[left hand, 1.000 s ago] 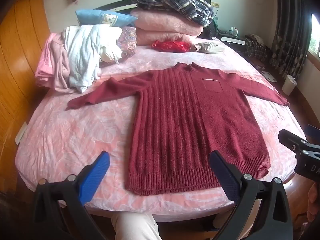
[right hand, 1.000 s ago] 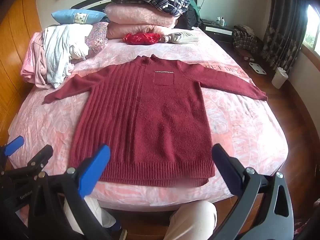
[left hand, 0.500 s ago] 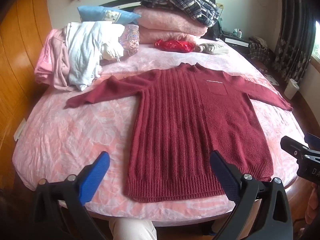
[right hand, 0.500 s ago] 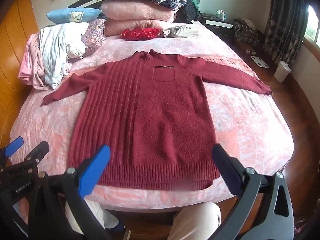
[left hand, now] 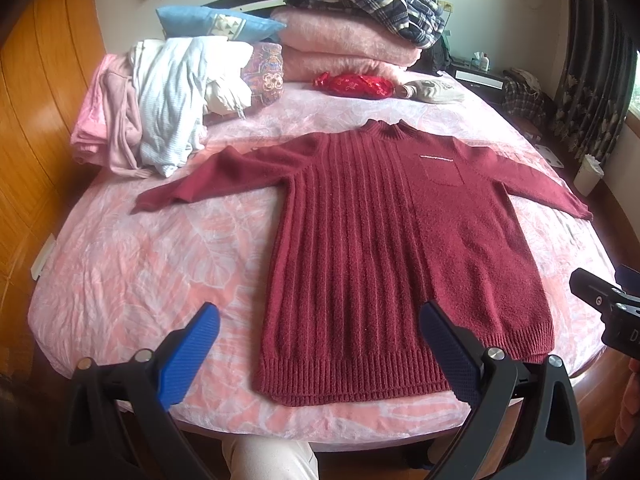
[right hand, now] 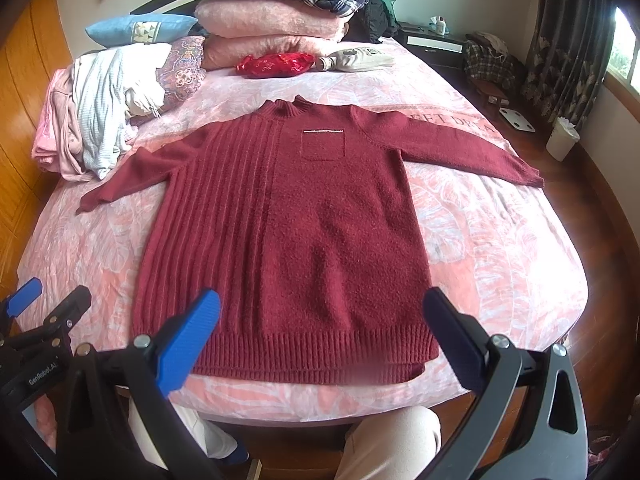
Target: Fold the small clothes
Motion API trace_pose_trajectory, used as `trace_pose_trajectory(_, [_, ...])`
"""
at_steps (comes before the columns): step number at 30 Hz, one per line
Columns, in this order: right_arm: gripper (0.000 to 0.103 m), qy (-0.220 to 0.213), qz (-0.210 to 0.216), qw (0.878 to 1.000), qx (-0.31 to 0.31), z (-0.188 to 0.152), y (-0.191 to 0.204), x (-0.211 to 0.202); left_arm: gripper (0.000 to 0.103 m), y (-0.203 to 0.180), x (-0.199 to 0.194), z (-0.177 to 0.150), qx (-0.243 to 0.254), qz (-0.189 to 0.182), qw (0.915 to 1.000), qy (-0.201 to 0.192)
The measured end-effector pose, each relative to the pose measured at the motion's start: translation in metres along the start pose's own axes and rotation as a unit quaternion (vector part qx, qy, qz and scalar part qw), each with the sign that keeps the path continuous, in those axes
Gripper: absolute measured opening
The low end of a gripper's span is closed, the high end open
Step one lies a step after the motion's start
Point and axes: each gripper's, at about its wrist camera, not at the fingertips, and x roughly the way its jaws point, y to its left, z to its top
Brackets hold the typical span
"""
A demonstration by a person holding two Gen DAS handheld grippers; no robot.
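Note:
A dark red knitted sweater [left hand: 384, 240] lies flat, front up, on the pink bed [left hand: 140, 264], sleeves spread to both sides and hem toward me; it also shows in the right wrist view [right hand: 304, 224]. My left gripper [left hand: 320, 344] is open and empty, held above the hem's left part. My right gripper [right hand: 320, 332] is open and empty, held above the hem's middle. The right gripper's tip shows at the right edge of the left wrist view [left hand: 600, 304]; the left gripper shows at the lower left of the right wrist view [right hand: 44, 320].
A heap of white and pink clothes [left hand: 160, 104] lies at the bed's far left. Folded pink blankets with a plaid garment [left hand: 352, 36] and a blue pillow [left hand: 212, 24] are at the head. A red pouch [left hand: 352, 85] lies behind the collar. A white bin [right hand: 562, 138] stands on the floor to the right.
Both grippers have moved forward over the bed edge toward the sweater's hem. Both stay open and the sweater has not moved.

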Motion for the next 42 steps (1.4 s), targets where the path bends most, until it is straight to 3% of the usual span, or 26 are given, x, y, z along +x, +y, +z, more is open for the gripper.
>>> trace_pose_trajectory(42, [0.101, 0.008, -0.008, 1.0, 0.008, 0.002, -0.007, 0.02, 0.1, 0.004, 0.011, 0.006, -0.003, 0.007, 1.0, 0.007])
